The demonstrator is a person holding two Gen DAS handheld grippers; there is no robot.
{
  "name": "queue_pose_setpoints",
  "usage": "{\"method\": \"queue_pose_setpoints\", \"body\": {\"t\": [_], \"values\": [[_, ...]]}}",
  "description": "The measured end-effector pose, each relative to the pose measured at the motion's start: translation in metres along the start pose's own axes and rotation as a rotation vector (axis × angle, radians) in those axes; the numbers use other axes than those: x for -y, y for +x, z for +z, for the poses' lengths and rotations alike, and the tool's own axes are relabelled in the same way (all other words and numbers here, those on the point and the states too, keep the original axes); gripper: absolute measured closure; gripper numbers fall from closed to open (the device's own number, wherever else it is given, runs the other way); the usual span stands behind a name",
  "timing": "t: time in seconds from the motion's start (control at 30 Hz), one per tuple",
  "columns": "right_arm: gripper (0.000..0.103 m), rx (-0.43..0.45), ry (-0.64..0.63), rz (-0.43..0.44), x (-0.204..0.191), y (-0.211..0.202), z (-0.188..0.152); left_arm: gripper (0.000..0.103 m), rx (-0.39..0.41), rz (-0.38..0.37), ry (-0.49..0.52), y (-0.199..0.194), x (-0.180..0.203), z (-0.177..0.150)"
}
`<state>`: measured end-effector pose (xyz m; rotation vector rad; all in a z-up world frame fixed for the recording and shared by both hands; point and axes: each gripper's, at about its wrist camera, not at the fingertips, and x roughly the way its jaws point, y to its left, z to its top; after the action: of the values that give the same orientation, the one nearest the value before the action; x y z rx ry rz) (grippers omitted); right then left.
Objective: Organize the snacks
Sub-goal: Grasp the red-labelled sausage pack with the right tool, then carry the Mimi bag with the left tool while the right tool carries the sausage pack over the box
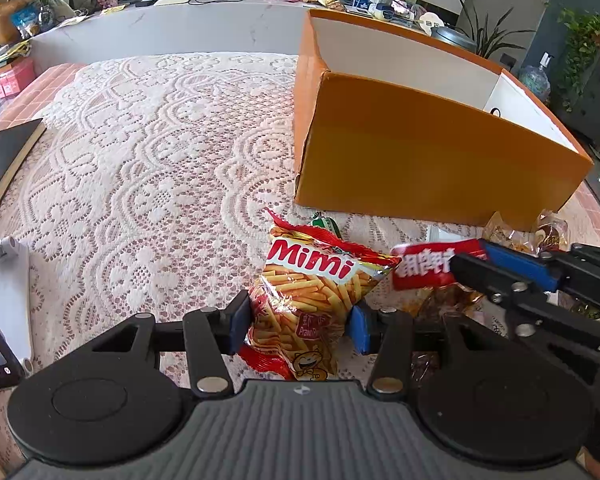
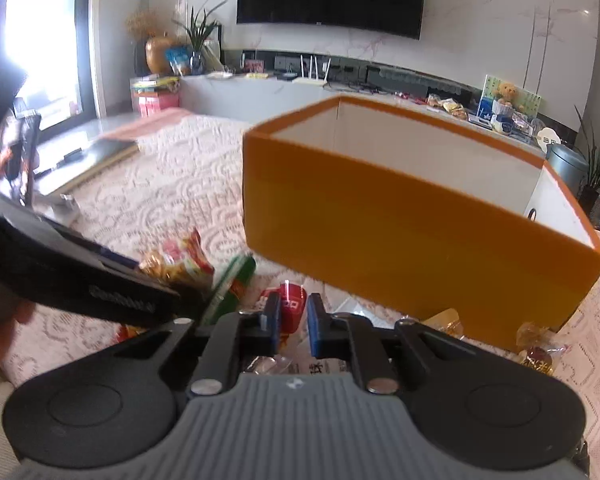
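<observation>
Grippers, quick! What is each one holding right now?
Left gripper: shut on the Mimi snack bag.
Right gripper: shut on the red snack packet.

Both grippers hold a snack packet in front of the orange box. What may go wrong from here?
1. The left gripper squeezes the puffy red Mimi prawn-stick bag at its sides; the sticks may break, or the smooth foil may slip.
2. The right gripper pinches only a thin part of the red packet with white letters, so it may slide out.
3. The tall wall of the orange cardboard box may catch a low-hanging packet.
</observation>
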<state>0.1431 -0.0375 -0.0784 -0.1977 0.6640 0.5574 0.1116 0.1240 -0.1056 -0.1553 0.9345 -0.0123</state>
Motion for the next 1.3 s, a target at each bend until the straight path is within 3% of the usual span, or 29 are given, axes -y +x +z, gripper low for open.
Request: {"method": "queue_pose_setpoints", "body": {"t": [0.4,0.67,1.03,1.3], "values": [[0.096,0.069,0.060,-0.024,0.016,-0.050,0.002,0.048,0.044,-0.038,-0.080,-0.034,0.013,0.001],[0.097,0.138,0.084,-0.036,0.025,-0.090,0.006,0.048,0.076,-0.046,-0.067,-0.066,0.036,0.004],[0.097,0.261,0.118,-0.055,0.049,-0.143,0.027,0.048,0.153,-0.065,-0.004,-0.103,0.073,0.023],[0.097,0.324,0.093,-0.089,0.074,-0.157,0.057,0.048,0.231,-0.064,0.077,-0.115,0.101,0.061]]}}
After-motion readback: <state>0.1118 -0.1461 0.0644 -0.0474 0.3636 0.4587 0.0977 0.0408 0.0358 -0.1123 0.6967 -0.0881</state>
